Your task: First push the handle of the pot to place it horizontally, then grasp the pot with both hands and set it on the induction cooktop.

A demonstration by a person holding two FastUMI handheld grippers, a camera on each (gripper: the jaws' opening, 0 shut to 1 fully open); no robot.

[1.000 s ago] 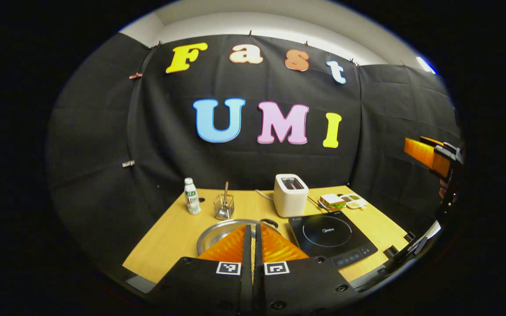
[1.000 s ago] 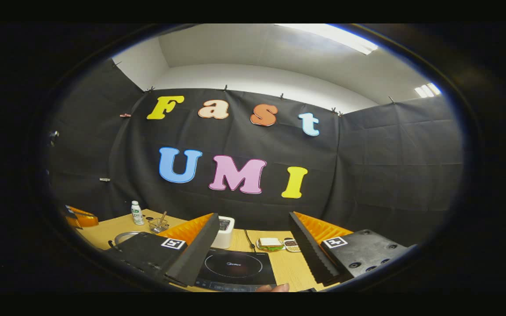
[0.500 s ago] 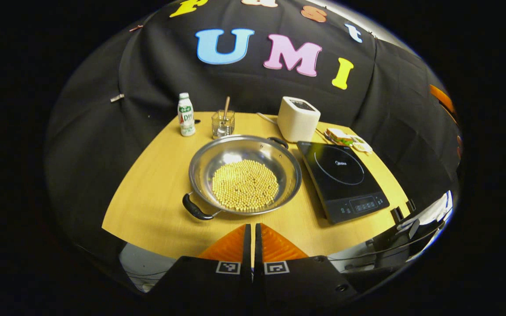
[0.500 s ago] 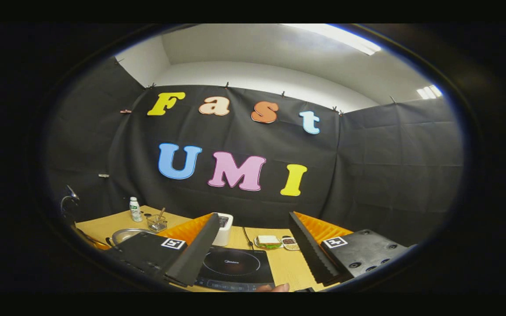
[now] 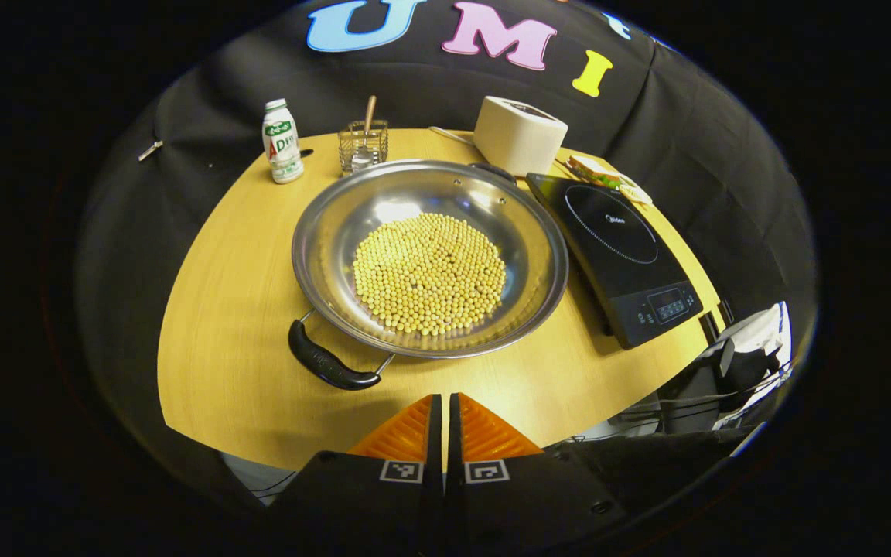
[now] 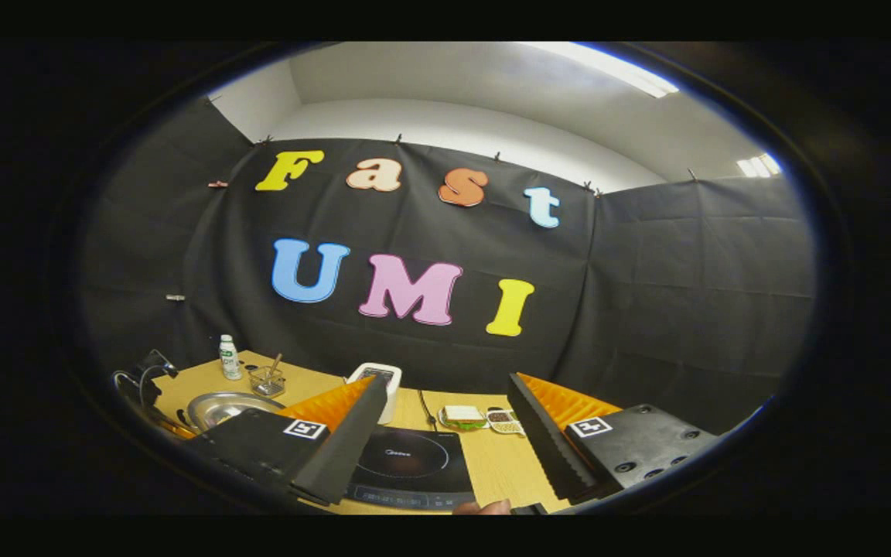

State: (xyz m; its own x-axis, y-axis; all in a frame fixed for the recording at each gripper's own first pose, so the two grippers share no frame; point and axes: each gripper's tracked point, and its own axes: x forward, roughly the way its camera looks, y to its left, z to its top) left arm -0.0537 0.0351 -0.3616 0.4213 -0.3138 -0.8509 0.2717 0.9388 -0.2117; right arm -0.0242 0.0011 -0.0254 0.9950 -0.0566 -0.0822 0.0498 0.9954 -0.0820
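Your left gripper hangs above the pot's handle, fingers together; your right gripper, fingers apart, faces the cooktop.

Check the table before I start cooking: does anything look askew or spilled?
The pot sits askew: its near black handle points diagonally toward the table's front-left instead of lying level. The beans are all inside it; nothing looks spilled.

At frame centre the pot of beans sits left of the induction cooktop, above the left gripper, whose fingers meet.
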